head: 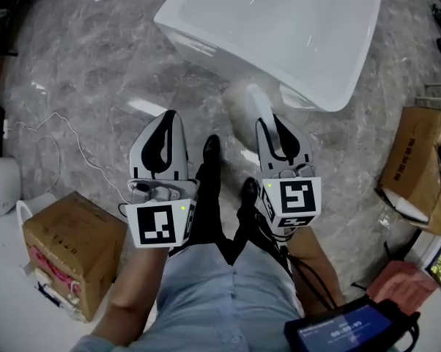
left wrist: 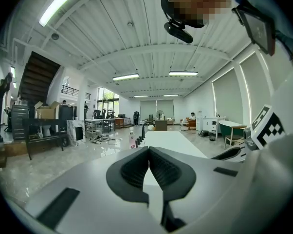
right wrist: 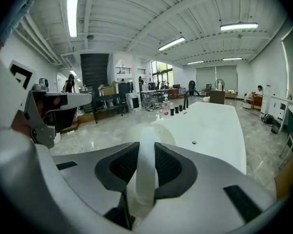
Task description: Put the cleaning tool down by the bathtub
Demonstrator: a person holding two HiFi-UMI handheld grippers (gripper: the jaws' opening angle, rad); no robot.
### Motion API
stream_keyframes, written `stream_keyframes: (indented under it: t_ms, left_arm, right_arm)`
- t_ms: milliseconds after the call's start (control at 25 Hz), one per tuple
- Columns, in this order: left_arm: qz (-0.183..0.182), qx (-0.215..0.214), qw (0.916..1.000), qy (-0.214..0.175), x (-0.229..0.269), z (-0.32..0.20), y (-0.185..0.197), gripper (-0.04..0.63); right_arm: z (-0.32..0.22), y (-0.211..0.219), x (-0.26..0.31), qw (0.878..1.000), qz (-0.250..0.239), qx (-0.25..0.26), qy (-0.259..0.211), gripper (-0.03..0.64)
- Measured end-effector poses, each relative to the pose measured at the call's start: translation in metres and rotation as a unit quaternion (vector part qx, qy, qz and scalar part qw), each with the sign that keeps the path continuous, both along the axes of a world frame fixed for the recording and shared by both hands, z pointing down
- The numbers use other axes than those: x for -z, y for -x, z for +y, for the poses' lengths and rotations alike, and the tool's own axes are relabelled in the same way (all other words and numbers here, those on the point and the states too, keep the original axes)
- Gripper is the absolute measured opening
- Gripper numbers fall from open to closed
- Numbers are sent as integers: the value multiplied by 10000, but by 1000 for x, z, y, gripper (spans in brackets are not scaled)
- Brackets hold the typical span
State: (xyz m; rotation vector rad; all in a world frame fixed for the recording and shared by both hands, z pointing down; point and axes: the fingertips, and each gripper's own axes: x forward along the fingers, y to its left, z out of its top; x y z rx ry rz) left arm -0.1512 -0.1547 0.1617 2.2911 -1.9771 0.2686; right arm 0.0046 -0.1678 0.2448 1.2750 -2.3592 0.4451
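**Tool in right hand-held gripper, tub dead ahead**

The right hand-held gripper (right wrist: 146, 149) is clamped on the white handle of the cleaning tool (right wrist: 147, 179), with both pads pressing its sides. The left hand-held gripper (left wrist: 149, 152) has its jaws closed together on nothing and sits level beside the right one.

In the head view the tool (head: 244, 112) sticks out past the right hand-held gripper (head: 269, 127). Its long axis runs along the jaws, away from the person, and its round pale head points at the bathtub (head: 330, 57). The head looks close to the tub's near wall but held up off the marble floor (head: 96, 72); I can't tell if it touches the tub.

The key relation is that the bathtub (right wrist: 212, 126) lies straight ahead of the right hand-held gripper, slightly to its right, so the drop spot is the bare floor strip under and just in front of the tool head. The right hand carries the tool and is the nearer one. The left hand-held gripper (head: 169, 119) is off to the side, well apart from the tub, so it has no part in this.

Likely next step is to lower the tool head-first beside the tub wall, then release — 1 hand only.
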Motion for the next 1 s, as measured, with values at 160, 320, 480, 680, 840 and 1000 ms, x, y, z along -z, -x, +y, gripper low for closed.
stream_keyframes:
  t_ms: [160, 320, 480, 680, 840, 1000]
  left_arm:
    - [10, -93, 9998, 175, -34, -19, 10, 17]
    - [8, -134, 9993, 359, -68, -33, 20, 17]
    - [48, -227, 9988, 437, -93, -46, 26, 17]
    - [152, -355, 9980, 500, -126, -62, 32, 17]
    - [354, -361, 9964, 685, -163, -74, 31, 17]
    - [384, -359, 9958, 745, -195, -87, 36, 17]
  right_arm:
    - [-20, 11, -35, 9998, 54, -39, 178, 101]
    - [-37, 20, -67, 9995, 97, -75, 304, 101]
    - [-48, 26, -94, 9989, 165, -169, 409, 101]
    - [-59, 39, -130, 9983, 240, -181, 505, 101]
    - [-72, 48, -166, 9979, 312, -132, 554, 101]
    - [-80, 55, -202, 9971, 346, -144, 662, 101]
